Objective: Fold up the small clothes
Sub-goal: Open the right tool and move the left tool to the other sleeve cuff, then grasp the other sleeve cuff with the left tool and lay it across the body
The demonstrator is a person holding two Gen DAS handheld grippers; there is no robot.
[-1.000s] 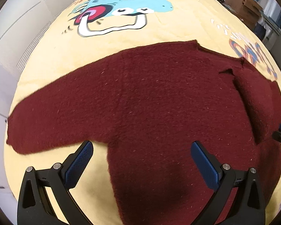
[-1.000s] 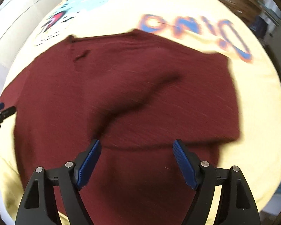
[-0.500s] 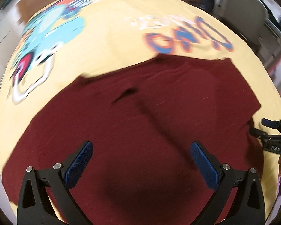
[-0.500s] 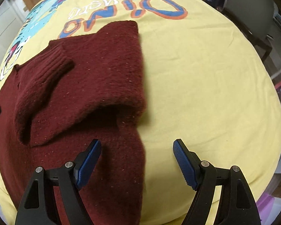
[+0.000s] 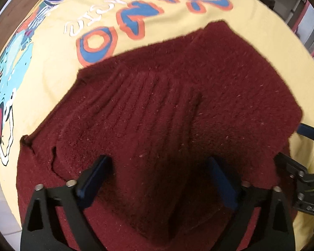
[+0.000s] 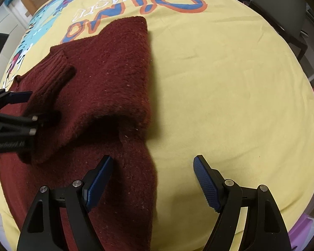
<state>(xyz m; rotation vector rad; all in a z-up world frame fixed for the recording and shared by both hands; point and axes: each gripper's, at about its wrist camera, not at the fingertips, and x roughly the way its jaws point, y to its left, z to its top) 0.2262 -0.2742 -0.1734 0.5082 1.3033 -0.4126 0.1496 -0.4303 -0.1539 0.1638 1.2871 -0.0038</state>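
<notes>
Maroon sweater (image 5: 178,115) lies on yellow printed blanket (image 6: 219,73), sleeve with ribbed cuff (image 6: 56,67) folded across body. Left gripper (image 5: 160,179) over the folded sleeve, jaws just been closing but still apart, knit between them, pads not clearly pressing. Right gripper (image 6: 151,179) straddles sweater's right edge, jaws wide, holding nothing.

The left hand-held gripper (image 5: 157,179) has two matte black fingers with triangular cut-outs and small silver screws near the tips. Each finger carries a blue ribbed pad (image 5: 92,185). The right hand-held gripper (image 6: 151,183) is built the same way: black frame, silver round screws, blue ridged pads (image 6: 205,185).
</notes>
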